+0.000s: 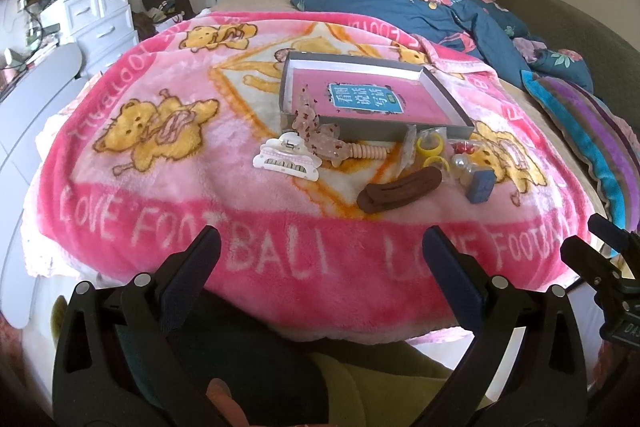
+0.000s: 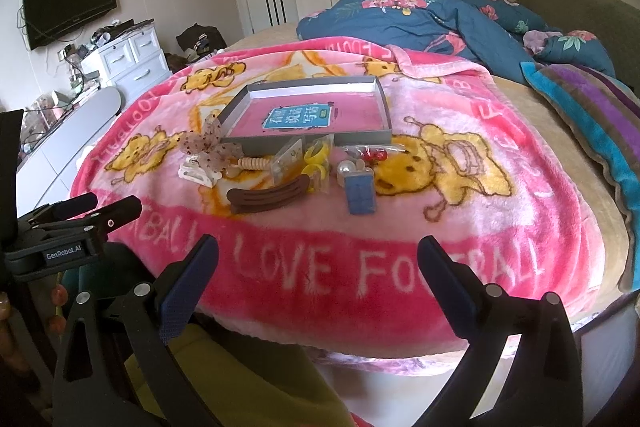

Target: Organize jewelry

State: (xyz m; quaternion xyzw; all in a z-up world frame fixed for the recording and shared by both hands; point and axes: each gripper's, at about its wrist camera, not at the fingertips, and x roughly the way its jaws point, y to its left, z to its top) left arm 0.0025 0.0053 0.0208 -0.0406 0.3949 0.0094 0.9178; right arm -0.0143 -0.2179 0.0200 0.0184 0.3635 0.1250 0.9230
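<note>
Bedroom light falls across a wide bed (image 2: 560, 163), most of it covered by a pink fleece blanket (image 1: 280, 227) printed with yellow bears and the words LOVE FOOTBALL. Behind it a dark blue floral quilt (image 2: 400, 15) lies bunched up, and a striped pillow (image 2: 592, 115) sits off to the right.

Both grippers hang at the near edge of the blanket, well short of everything on it. The left gripper (image 1: 320, 243) has its jaws spread wide and empty, and so does the right gripper (image 2: 318, 251).

Out in the middle of the blanket rests a shallow grey box (image 1: 448, 95) with a pink book (image 1: 360, 99) lying flat inside. The jewelry and hair pieces are heaped just in front of the box's near wall. A speckled translucent bow (image 1: 316, 131) leans against that wall. Left of it sits a white claw clip (image 1: 286, 161). Nearer the grippers lies a long brown hair clip (image 1: 400, 189), with yellow rings (image 1: 430, 149) just behind it. At the right end stands a small blue box (image 1: 482, 185), pearl beads (image 2: 346, 169) touching it.
</note>
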